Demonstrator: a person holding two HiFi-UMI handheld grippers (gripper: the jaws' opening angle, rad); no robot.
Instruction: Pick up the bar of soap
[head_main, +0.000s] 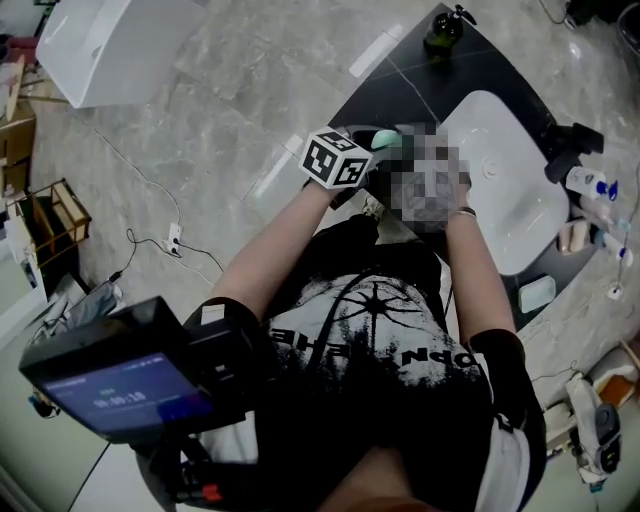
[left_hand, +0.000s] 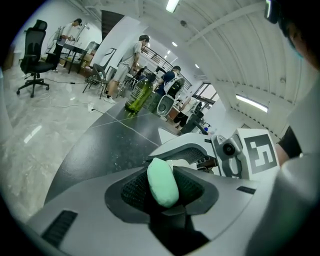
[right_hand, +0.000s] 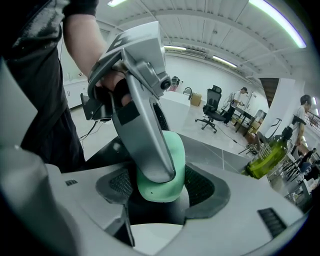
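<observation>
The pale green bar of soap (left_hand: 162, 186) stands edge-on between the pads of my left gripper (left_hand: 162, 174), which is shut on its broad faces. In the right gripper view the same soap (right_hand: 162, 192) fills the span between the pads of my right gripper (right_hand: 160, 175), and it looks gripped by its narrow sides. One of the left gripper's grey fingers (right_hand: 145, 125) lies across the soap's face. In the head view the soap (head_main: 385, 138) shows just beyond the left gripper's marker cube (head_main: 335, 160), in the air over the dark counter (head_main: 400, 85). A mosaic patch hides the right gripper there.
A white basin (head_main: 500, 180) is set in the dark counter, right of the grippers. A green bottle (head_main: 443, 30) stands at the counter's far end. Small bottles (head_main: 590, 185) and a soap dish (head_main: 536, 293) line the right side. People and office chairs stand far off.
</observation>
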